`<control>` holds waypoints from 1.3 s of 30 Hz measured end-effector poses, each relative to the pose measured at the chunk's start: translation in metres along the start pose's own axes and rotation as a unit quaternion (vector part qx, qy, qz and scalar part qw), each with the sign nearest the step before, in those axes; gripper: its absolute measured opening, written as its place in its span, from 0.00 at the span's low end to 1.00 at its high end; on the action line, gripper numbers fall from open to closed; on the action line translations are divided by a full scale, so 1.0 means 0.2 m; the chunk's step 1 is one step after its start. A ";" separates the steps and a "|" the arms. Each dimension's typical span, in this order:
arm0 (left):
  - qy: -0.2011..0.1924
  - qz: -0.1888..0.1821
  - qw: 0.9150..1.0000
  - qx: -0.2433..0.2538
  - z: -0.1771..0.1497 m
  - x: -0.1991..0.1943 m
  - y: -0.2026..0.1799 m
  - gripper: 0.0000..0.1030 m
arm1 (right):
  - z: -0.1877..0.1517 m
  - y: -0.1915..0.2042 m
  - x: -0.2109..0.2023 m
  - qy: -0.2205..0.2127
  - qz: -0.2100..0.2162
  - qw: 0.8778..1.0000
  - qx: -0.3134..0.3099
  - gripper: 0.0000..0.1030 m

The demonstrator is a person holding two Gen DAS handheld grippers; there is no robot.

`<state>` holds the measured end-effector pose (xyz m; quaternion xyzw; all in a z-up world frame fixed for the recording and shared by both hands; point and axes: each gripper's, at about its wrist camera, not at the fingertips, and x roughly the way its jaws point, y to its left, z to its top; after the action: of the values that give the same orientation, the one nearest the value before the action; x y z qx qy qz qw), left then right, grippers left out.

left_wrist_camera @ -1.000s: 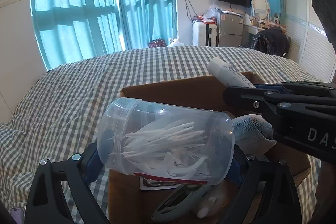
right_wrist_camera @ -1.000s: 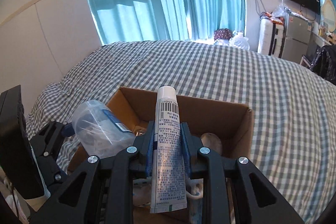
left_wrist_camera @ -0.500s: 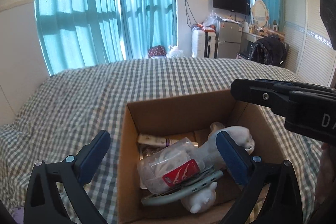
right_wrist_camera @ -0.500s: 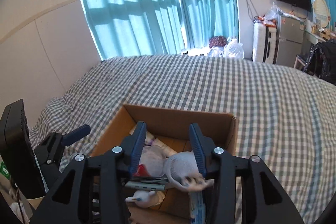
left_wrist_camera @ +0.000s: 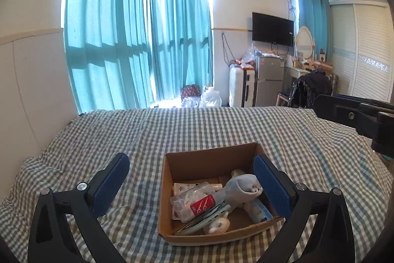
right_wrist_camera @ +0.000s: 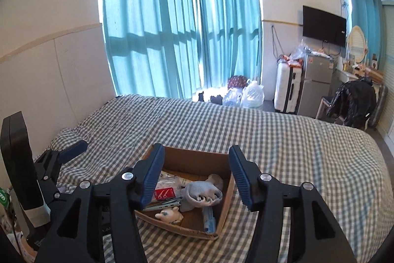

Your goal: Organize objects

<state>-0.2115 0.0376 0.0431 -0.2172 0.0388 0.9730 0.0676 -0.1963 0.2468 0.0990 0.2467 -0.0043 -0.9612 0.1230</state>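
Both tongs [left_wrist_camera: 197, 185] [right_wrist_camera: 195, 175] gape empty above the filled cardboard box [left_wrist_camera: 211, 158].

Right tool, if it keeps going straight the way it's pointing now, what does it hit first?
Probably the cardboard box on the bed. The open right tool frames the grey sock lying on top inside, so that likely comes first, though depth is hard to judge.
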 end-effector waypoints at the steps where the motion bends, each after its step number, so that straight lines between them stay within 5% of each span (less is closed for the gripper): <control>1: -0.005 0.001 1.000 -0.001 0.01 -0.04 0.00 1.00 | 0.00 0.01 -0.04 -0.005 -0.002 1.000 -0.001 0.58; 20: -0.058 0.020 0.998 -0.021 -0.11 -0.52 0.05 1.00 | -0.31 0.13 -0.56 -0.053 -0.054 0.997 0.006 0.72; 30: -0.039 0.012 0.998 -0.038 -0.30 -0.53 0.07 1.00 | -0.52 0.12 -0.47 -0.051 -0.082 0.995 0.017 1.00; 39: -0.009 0.026 1.000 -0.009 -0.40 -0.45 0.01 1.00 | -0.60 0.05 -0.35 -0.030 -0.106 0.993 0.033 1.00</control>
<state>-0.0983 0.0166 0.0086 -0.2077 0.0356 0.9767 0.0403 -0.0775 0.2609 0.0278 0.2210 -0.0132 -0.9751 0.0117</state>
